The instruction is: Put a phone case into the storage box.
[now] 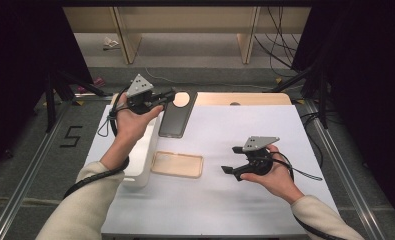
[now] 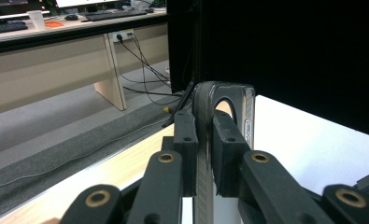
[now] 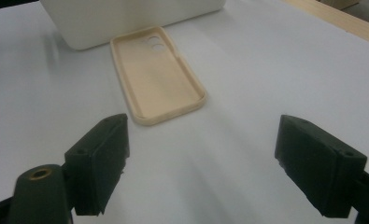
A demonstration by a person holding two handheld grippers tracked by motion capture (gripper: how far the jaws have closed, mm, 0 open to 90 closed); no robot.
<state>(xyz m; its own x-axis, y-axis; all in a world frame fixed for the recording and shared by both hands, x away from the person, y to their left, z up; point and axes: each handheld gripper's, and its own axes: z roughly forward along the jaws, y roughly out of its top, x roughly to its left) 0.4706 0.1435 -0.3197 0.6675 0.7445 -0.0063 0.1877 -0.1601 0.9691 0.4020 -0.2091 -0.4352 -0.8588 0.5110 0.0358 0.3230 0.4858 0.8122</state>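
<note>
A dark phone case (image 1: 174, 120) with a round cutout at its far end lies tilted at the back left of the white mat (image 1: 235, 200). My left gripper (image 1: 168, 95) is shut on its far end. In the left gripper view the case (image 2: 245, 108) stands edge-on between the jaws of my left gripper (image 2: 203, 128), with wood showing through the cutout. A beige phone case (image 1: 177, 164) lies open side up in the middle of the mat; it shows as the beige case (image 3: 156, 74) ahead of my right gripper (image 3: 203, 163). My right gripper (image 1: 229, 169) hovers open to the right of it, with nothing between its jaws.
A white block (image 1: 141, 160) stands along the mat's left side, just left of the beige case, and appears as the white block (image 3: 126, 18) behind it. The wooden table edge (image 1: 255, 98) runs along the back. Black frames and cables flank the table.
</note>
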